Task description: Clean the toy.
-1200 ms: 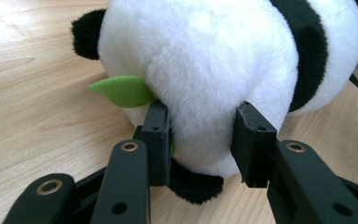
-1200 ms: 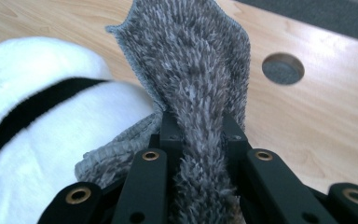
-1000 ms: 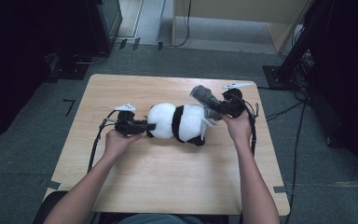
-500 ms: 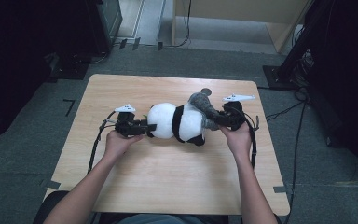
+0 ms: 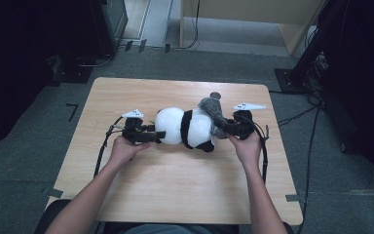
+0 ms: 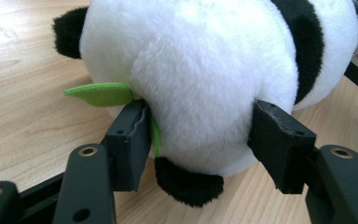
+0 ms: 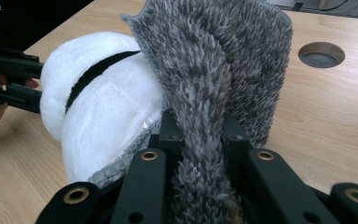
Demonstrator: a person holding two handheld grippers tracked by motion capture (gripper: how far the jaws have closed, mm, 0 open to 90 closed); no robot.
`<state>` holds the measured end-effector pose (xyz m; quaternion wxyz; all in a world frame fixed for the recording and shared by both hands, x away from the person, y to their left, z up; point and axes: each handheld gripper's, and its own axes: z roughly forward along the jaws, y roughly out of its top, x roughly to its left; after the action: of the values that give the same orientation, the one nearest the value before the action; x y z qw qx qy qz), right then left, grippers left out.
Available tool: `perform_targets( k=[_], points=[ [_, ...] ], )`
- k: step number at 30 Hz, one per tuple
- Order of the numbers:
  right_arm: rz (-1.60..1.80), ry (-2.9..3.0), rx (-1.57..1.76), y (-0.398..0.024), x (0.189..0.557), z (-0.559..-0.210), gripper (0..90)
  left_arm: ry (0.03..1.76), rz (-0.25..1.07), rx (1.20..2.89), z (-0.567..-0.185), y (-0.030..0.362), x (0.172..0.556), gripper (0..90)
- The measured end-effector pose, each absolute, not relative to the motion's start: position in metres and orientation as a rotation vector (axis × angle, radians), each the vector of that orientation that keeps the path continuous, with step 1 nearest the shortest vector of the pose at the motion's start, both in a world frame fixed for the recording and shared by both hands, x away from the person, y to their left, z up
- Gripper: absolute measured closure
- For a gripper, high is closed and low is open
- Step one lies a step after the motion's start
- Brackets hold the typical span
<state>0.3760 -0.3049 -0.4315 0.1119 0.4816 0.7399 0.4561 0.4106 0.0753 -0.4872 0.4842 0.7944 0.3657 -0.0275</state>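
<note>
While the plush panda (image 5: 185, 127) lies on its side at the middle of the wooden surface (image 5: 175, 195), the left tool (image 5: 152, 136) sits at its white head end. The jaws of this tool have just been opening; they now stand one on each side of the head, and contact appears to have been released, though fur hides the pad faces. A green felt leaf (image 6: 100, 93) protrudes beside one jaw. The right tool (image 7: 200, 135) is clamped tightly on a grey fuzzy cloth (image 7: 223, 65) draped over the panda's body.
</note>
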Motion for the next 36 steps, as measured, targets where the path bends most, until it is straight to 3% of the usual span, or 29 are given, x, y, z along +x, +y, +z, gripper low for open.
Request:
perform_targets(
  k=[29,36],
  points=[
    [1.164,2.33,1.593,-0.308,0.376,-0.485,75.2,0.91,-0.069,1.925,-0.488,0.077,0.409,45.7],
    [1.119,2.303,1.608,-0.315,0.376,-0.482,75.3,0.91,-0.071,1.917,-0.488,0.078,0.41,44.7]
  ],
)
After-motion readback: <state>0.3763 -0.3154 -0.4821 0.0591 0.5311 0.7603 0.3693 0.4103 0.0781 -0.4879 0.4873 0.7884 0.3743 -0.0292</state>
